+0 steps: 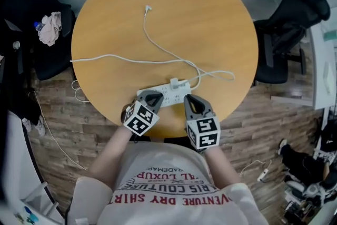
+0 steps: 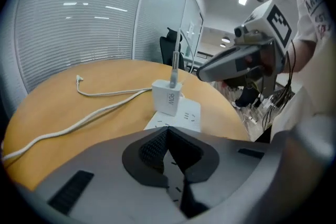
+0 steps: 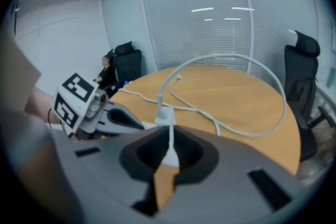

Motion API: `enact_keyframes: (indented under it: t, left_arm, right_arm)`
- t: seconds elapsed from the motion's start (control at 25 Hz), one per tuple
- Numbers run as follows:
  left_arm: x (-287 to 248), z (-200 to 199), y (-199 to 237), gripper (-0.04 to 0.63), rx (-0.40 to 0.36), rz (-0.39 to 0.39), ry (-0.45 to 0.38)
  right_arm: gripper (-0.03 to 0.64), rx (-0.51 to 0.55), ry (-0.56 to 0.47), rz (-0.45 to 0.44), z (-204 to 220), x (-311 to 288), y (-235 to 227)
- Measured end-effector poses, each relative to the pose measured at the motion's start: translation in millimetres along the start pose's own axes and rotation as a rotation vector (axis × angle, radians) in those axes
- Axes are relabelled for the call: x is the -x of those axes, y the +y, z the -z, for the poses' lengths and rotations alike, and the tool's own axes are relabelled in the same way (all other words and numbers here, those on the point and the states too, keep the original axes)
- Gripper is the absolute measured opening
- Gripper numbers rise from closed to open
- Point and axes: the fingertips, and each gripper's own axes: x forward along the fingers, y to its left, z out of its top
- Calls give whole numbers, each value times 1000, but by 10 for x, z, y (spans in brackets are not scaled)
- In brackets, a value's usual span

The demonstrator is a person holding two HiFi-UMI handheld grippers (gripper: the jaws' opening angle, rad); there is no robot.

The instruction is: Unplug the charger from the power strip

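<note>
The charger (image 2: 169,96) stands plugged into the power strip (image 1: 167,94) at the bench (image 1: 210,23) edge, six o'clock. The left hand-held gripper (image 1: 149,97) at the strip's eight o'clock and the right hand-held gripper (image 1: 192,104) at four are clenched and empty, perhaps touching the strip.

left claw (image 1: 153,94), right claw (image 1: 189,98): grey | marker cubes (image 1: 141,118): black-white squares | shirt (image 1: 167,176): white, short-sleeved, red lettering
</note>
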Motion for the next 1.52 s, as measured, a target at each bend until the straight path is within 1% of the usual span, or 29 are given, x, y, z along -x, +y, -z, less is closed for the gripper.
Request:
enact_keyframes:
  t: [0.04, 0.12, 0.16, 0.2, 0.24, 0.36, 0.44, 0.56, 0.72, 0.8, 0.92, 0.96, 1.08, 1.2, 1.28, 1.4, 1.52]
  left_arm:
    - [-34, 18, 15, 31, -23, -20, 25]
    - [-77, 40, 30, 31, -44, -42, 62]
    - [-88, 42, 32, 31, -46, -46, 70]
    - [-94, 41, 32, 31, -46, -47, 70]
    - [-96, 40, 31, 31, -47, -47, 67]
    - [-96, 40, 32, 31, -57, -53, 63]
    - [-97, 44, 26, 31, -72, -64, 59]
    - [-99, 46, -1, 31, -106, -91, 43]
    - [-105, 27, -7, 31, -159, -131, 27]
    - [-105, 29, 0, 31, -166, -136, 27]
    - [-120, 30, -8, 31, -151, -122, 33]
    - [-127, 27, -9, 31, -142, -113, 36]
    - [-133, 26, 4, 31, -106, -81, 48]
    - [-123, 49, -6, 31, -68, -56, 60]
    - [-118, 47, -4, 31, -51, -45, 64]
    - [-125, 35, 9, 31, -27, -20, 74]
    - [-130, 42, 15, 31, -28, -15, 78]
  right_arm:
    - [29, 2, 7, -1, 19, -17, 3]
    - [32, 3, 15, -1, 26, -57, 5]
    - [61, 0, 18, -4, 20, -87, 13]
    - [144, -5, 23, -9, 13, -123, 28]
    - [181, -11, 31, -14, 7, -164, 47]
    - [212, -35, 60, -27, -18, -305, 115]
    - [215, -44, 86, -26, -26, -408, 148]
    - [216, -54, 138, 3, 20, -551, 133]
    - [216, -104, 201, 21, 78, -720, 75]
    - [213, -119, 231, 26, 105, -795, 72]
    - [202, -115, 270, 48, 170, -868, 53]
    - [184, -111, 276, 56, 176, -878, 48]
    - [172, -80, 282, 80, 153, -881, 49]
    - [166, -38, 305, 89, 166, -851, 75]
    - [161, -32, 309, 88, 165, -832, 82]
    - [160, -46, 284, 86, 94, -776, 79]
    - [158, -34, 230, 87, -88, -679, 115]
